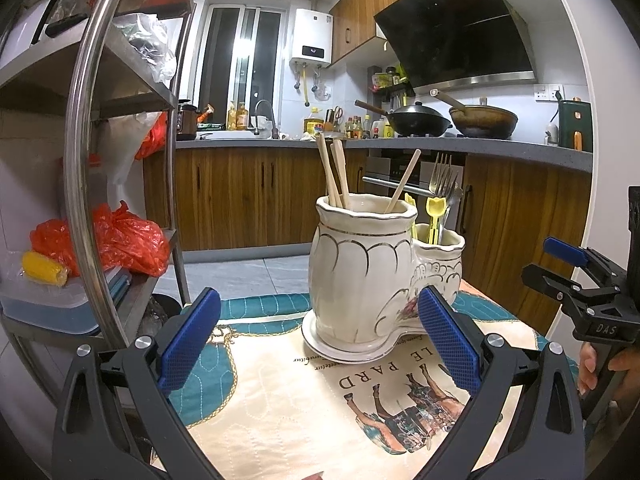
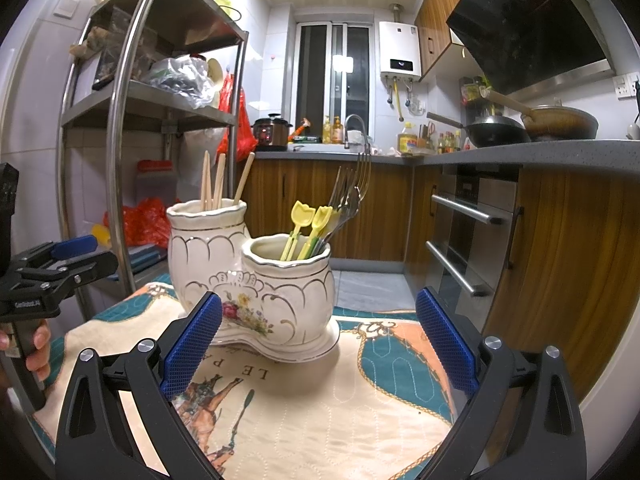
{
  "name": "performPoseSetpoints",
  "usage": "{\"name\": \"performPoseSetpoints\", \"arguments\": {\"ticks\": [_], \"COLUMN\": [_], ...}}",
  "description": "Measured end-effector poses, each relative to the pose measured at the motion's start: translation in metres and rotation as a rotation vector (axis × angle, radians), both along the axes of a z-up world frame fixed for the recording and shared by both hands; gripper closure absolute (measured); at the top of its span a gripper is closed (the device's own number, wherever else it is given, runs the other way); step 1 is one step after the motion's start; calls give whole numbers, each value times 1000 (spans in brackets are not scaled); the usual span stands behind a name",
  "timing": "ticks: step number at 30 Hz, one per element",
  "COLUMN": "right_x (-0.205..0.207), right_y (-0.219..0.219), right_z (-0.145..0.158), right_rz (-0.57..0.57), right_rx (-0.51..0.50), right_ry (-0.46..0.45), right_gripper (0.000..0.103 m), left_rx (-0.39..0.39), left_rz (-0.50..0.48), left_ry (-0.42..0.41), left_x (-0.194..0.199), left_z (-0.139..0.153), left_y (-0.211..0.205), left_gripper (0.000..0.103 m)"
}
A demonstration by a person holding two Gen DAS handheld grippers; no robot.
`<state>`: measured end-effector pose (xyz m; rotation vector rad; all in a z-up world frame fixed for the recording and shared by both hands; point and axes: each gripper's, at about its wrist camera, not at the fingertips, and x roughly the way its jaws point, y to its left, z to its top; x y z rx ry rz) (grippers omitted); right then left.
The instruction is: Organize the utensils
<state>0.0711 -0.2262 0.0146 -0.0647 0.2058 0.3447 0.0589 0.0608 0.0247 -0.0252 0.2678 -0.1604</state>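
Observation:
A white ceramic double holder (image 1: 360, 272) (image 2: 256, 280) stands on a printed cloth. Its taller pot holds several wooden chopsticks (image 1: 334, 176) (image 2: 218, 180). The lower pot holds metal forks (image 1: 440, 176) (image 2: 354, 184) and yellow plastic utensils (image 1: 434, 216) (image 2: 308, 228). My left gripper (image 1: 320, 340) is open just in front of the holder, nothing between its blue pads. My right gripper (image 2: 320, 344) is also open and empty, close before the lower pot. Each gripper shows at the edge of the other's view, held by a hand (image 1: 592, 364) (image 2: 38, 344).
The cloth (image 1: 304, 408) (image 2: 320, 400) covers a small table. A steel shelf rack (image 1: 88, 168) (image 2: 132, 140) with red bags stands at the left. Wooden cabinets, an oven (image 2: 468, 236) and a counter with woks (image 1: 420, 120) lie behind.

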Motion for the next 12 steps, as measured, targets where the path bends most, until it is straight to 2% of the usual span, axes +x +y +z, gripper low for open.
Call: {"name": "performPoseSetpoints", "arguments": {"ticks": [12], "right_x": [-1], "right_y": [1], "right_z": [0], "right_rz": [-1], "right_rx": [0], "right_ry": [0], "right_gripper": [6], "left_rx": [10], "left_rz": [6], "left_ry": [5], "left_x": [1], "left_z": [-2], "left_y": [-2], "left_gripper": [6]}}
